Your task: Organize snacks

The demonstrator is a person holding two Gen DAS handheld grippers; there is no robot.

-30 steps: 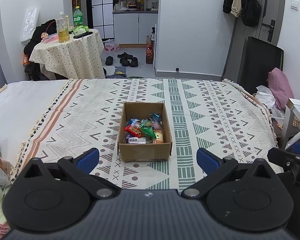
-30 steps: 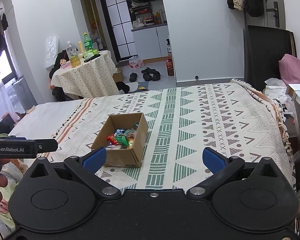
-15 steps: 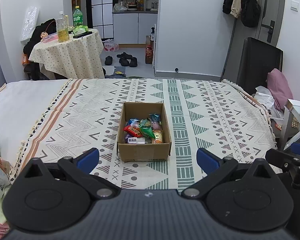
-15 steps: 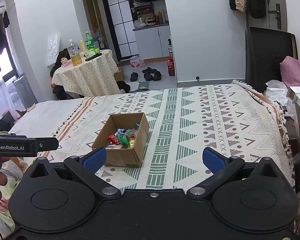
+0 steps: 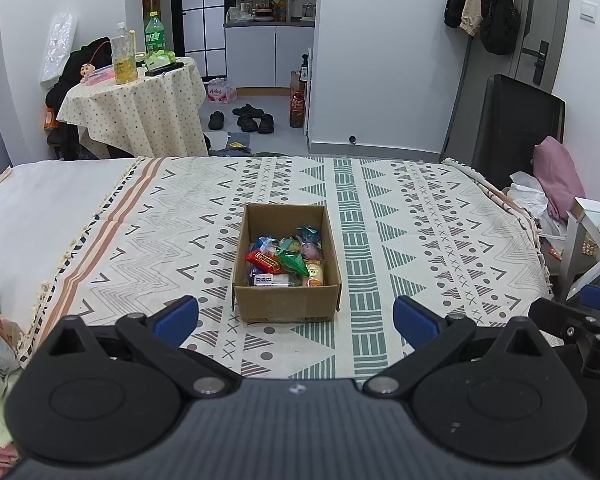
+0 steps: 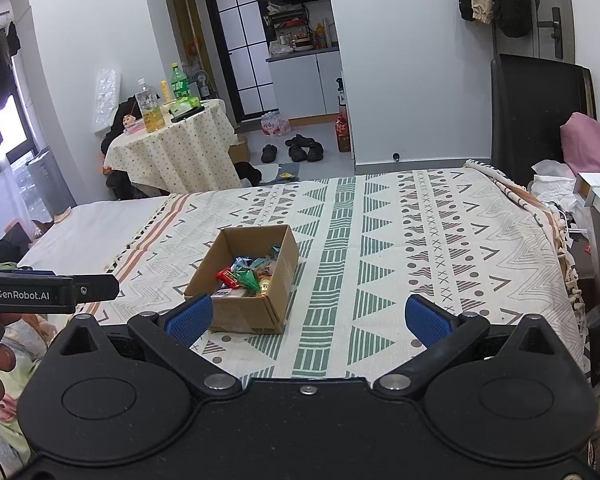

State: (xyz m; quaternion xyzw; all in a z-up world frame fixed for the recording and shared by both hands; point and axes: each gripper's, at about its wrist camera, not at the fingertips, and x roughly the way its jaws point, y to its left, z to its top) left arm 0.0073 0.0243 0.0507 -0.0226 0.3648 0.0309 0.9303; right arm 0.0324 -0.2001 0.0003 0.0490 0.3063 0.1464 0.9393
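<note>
Cardboard box (image 5: 287, 280) sits mid-bed on patterned blanket (image 5: 420, 232); snacks (image 5: 286, 260) all piled inside, none loose around it — fits a sorted end or an unsorted heap; left tongs (image 5: 296, 318) and right tongs (image 6: 308, 318) spread wide, empty, hovering short of the box.

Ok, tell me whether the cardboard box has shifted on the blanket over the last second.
No. The cardboard box sits on the same spot of the patterned blanket, just left of its green striped band, in both views.
</note>
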